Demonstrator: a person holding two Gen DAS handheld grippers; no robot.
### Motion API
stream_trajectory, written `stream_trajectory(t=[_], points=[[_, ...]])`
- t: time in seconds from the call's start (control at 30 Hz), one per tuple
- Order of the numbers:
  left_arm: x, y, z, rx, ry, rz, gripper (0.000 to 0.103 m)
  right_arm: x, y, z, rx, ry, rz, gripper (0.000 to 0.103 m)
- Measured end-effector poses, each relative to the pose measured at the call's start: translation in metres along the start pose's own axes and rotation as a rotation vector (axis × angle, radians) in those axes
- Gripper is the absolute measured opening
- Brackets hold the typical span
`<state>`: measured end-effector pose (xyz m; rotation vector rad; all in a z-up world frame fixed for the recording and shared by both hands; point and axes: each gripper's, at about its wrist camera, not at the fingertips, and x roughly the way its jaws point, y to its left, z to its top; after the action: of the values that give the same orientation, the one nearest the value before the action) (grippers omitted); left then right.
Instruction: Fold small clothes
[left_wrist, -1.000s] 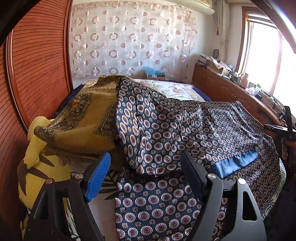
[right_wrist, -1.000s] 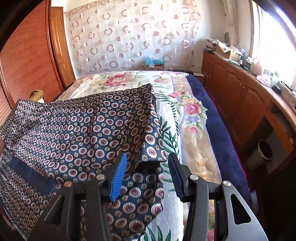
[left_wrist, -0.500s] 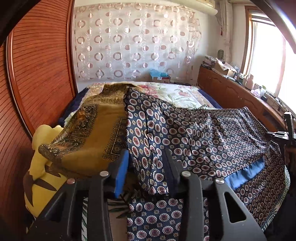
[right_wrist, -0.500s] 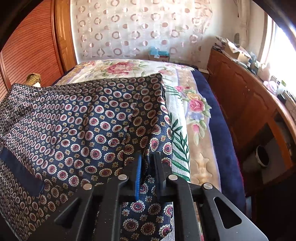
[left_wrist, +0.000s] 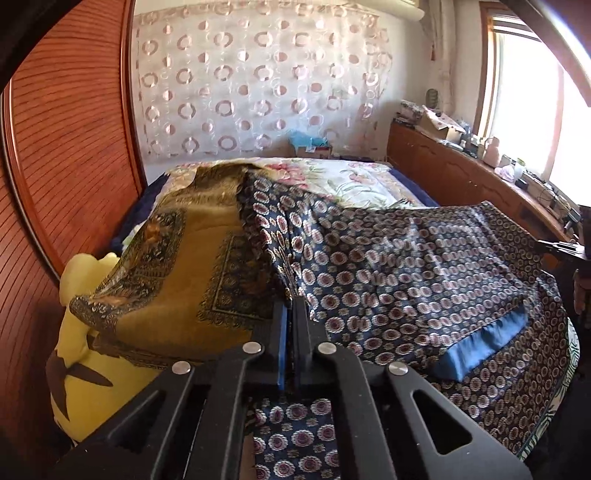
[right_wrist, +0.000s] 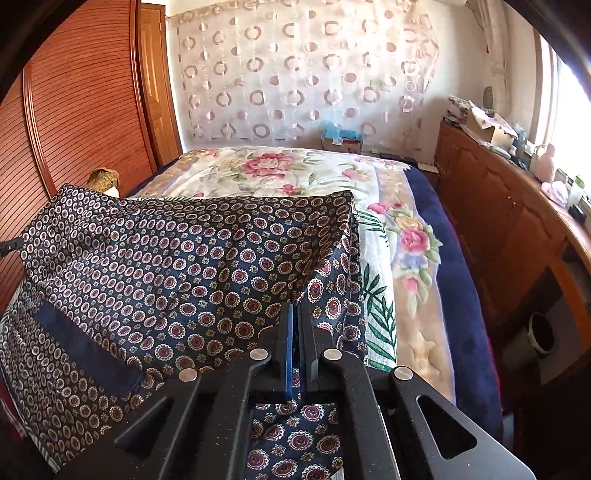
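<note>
A navy garment (left_wrist: 388, 266) printed with small round medallions and trimmed with a plain blue band (left_wrist: 484, 347) lies across the near end of the bed. My left gripper (left_wrist: 290, 306) is shut on its near left edge, where it meets a mustard patterned cloth (left_wrist: 184, 273). In the right wrist view the same navy garment (right_wrist: 177, 266) is lifted into a taut sheet. My right gripper (right_wrist: 295, 314) is shut on its near right edge. The right gripper's tip (left_wrist: 561, 247) shows at the far right of the left wrist view.
A floral bedspread (right_wrist: 266, 170) with a dark blue border (right_wrist: 454, 266) covers the bed. A yellow cushion (left_wrist: 77, 354) sits at the left. A slatted wooden wardrobe (left_wrist: 66, 140) stands left, a cluttered wooden cabinet (right_wrist: 509, 221) runs along the right under the window, and a bin (right_wrist: 541, 334) sits below it.
Both grippers have closed onto the navy garment's near edge, from wide open a second ago. The cloth has been raised slightly and pulled tauter between them.
</note>
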<state>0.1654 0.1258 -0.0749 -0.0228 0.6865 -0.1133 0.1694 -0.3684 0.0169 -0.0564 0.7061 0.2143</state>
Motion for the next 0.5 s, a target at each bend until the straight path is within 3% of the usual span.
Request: stream_trajectory(t=[0.27, 0.5], points=[[-0.056, -0.005, 0.0, -0.047, -0.096, -0.081, 0.002, -0.03, -0.011, -0.015, 0.032, -0.06, 0.053, 0.001], [-0.089, -0.004, -0.024, -0.063, -0.092, -0.105, 0.002, -0.078, -0.011, -0.043, 0.003, -0.093, 0.067, 0.001]])
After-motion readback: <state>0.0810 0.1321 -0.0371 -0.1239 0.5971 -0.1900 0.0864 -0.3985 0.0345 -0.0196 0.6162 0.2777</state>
